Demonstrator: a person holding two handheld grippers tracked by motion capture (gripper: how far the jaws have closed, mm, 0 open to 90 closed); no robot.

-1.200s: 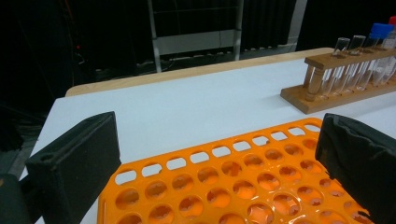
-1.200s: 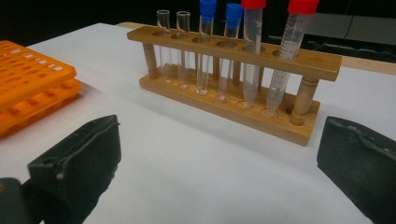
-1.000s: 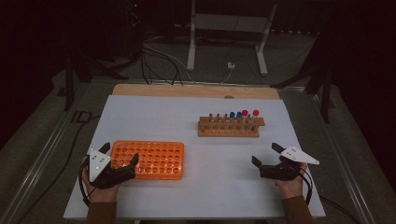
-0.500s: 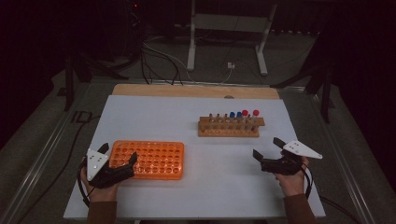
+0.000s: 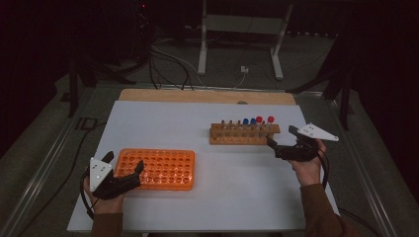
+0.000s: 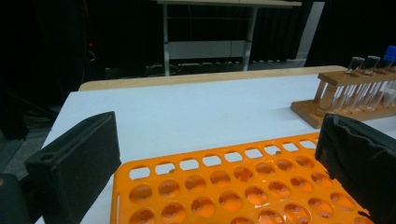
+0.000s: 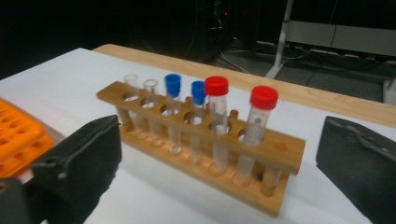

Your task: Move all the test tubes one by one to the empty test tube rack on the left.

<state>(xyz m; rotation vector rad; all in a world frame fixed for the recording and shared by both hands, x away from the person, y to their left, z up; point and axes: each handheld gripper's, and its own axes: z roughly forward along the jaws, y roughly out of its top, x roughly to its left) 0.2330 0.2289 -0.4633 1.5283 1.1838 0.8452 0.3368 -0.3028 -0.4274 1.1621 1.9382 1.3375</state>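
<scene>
At the near left of the white tabletop (image 5: pixel 197 123), the left tool (image 5: pixel 124 170) is held low with its two black jaws spread wide and holding nothing. They flank the left end of the flat orange plastic rack with rows of round holes (image 5: pixel 160 169), which lies near the front edge with its holes bare; whether the jaws touch it cannot be told. Further right and farther back stands the long wooden tube rack (image 5: pixel 244 134), carrying clear tubes in a row: two uncapped (image 7: pixel 133 100), then two with blue caps (image 7: pixel 173 84), then two with red caps (image 7: pixel 264 98). Just beside its right end, the right tool (image 5: pixel 281 140) points at it, jaws wide apart and holding nothing.
</scene>
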